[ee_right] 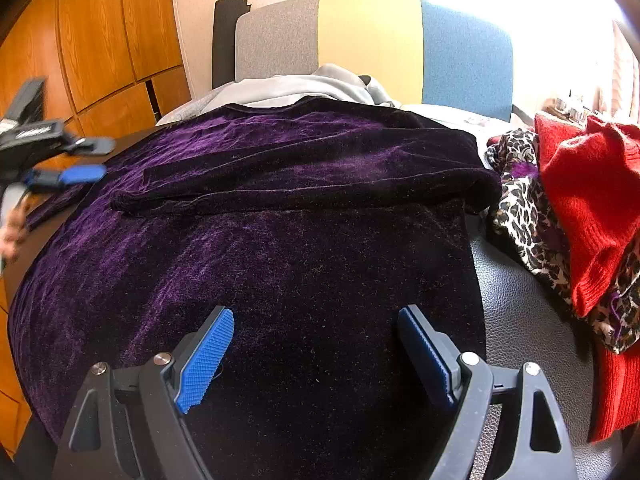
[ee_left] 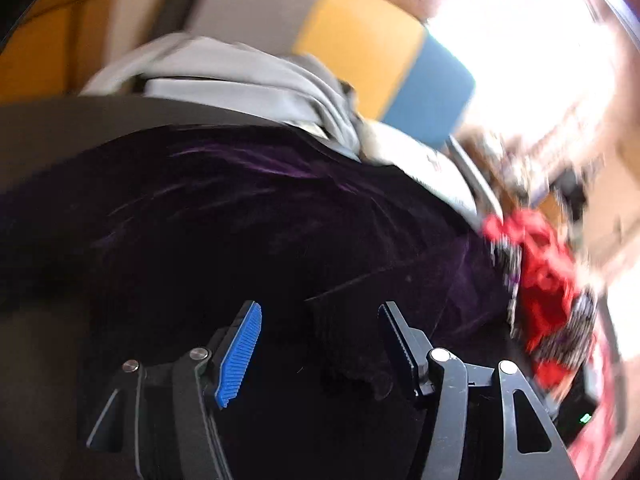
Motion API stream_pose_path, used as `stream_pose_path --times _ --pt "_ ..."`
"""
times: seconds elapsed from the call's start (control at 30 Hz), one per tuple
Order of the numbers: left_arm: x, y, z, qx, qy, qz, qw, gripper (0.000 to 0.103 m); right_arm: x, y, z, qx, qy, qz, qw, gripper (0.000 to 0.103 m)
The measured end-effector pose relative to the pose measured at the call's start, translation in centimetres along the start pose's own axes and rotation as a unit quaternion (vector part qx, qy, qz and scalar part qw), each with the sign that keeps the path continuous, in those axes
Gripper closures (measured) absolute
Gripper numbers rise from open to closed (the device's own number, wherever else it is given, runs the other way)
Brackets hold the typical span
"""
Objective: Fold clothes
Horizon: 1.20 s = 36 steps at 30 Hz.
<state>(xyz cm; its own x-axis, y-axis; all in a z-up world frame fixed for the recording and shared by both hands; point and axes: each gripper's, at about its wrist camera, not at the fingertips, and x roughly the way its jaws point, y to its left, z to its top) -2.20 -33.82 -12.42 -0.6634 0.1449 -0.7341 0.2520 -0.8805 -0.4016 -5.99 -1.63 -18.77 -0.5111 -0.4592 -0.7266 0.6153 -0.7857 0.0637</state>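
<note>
I have the purple velvet garment [ee_right: 280, 240] spread flat across the dark table [ee_right: 520, 300], with one sleeve [ee_right: 300, 184] folded across its upper part. My right gripper [ee_right: 316, 344] hovers over the near hem with its jaws spread wide and nothing between them. My left gripper [ee_left: 316, 340] is also released, jaws apart above the cloth; the right wrist view shows it at the far left edge of the garment, blurred.

My main worry is the velvet itself: I judge it slippery and heavy, so a shallow pinch on one layer could let the cloth slide out mid-fold and drag the folded sleeve askew. The left wrist view is smeared by motion, so I cannot tell where its fingertips sit relative to the hem; closing now may catch a wrinkle or miss entirely.

On the right, a red sweater [ee_right: 592, 208] and a leopard-print cloth [ee_right: 520, 216] lie just beside the garment's edge, and a wide sweep could snag them. A grey garment [ee_right: 304, 88] lies beyond the collar, before the chair [ee_right: 372, 40], and could get pushed
</note>
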Motion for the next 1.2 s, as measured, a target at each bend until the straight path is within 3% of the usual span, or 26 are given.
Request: stream_pose_path --times 0.07,0.17,0.27,0.47,0.63,0.67,0.7,0.73,1.0,1.2 --pt "1.5 -1.3 0.4 0.048 0.017 0.017 0.9985 0.042 0.0 0.0 0.0 0.0 0.0 0.001 1.0 0.016" --pt "2.9 -1.6 0.5 0.079 0.037 0.037 0.9955 0.042 0.0 -0.1 -0.1 0.002 -0.001 0.002 1.0 0.016" --pt "3.8 -2.3 0.2 0.092 0.049 0.04 0.9938 0.046 0.0 -0.1 -0.1 0.003 -0.001 0.004 1.0 0.016" --pt "4.7 -3.7 -0.5 0.114 0.05 0.051 0.9908 0.046 0.1 0.0 0.0 0.001 0.002 0.0 1.0 0.016" --pt "5.6 -3.5 -0.3 0.095 0.052 0.074 0.9914 0.044 0.2 0.3 0.1 -0.008 0.005 -0.013 1.0 0.016" --pt "5.8 -3.5 -0.3 0.089 0.054 0.08 0.9913 0.056 0.2 0.3 0.1 -0.008 0.006 -0.013 1.0 0.016" --pt "5.5 -3.5 -0.2 0.088 0.051 0.078 0.9917 0.087 0.2 0.3 0.1 -0.007 0.006 -0.013 1.0 0.016" --pt "5.3 -3.6 -0.1 0.087 0.049 0.077 0.992 0.099 0.2 0.3 0.1 -0.007 0.006 -0.012 1.0 0.016" --pt "1.8 -3.2 3.4 0.034 0.008 -0.007 0.9994 0.098 0.2 0.1 0.0 -0.002 0.005 -0.004 1.0 0.015" --pt "0.3 -3.8 5.8 0.043 -0.01 -0.004 0.999 0.098 0.2 0.1 0.0 -0.001 0.004 -0.003 1.0 0.015"
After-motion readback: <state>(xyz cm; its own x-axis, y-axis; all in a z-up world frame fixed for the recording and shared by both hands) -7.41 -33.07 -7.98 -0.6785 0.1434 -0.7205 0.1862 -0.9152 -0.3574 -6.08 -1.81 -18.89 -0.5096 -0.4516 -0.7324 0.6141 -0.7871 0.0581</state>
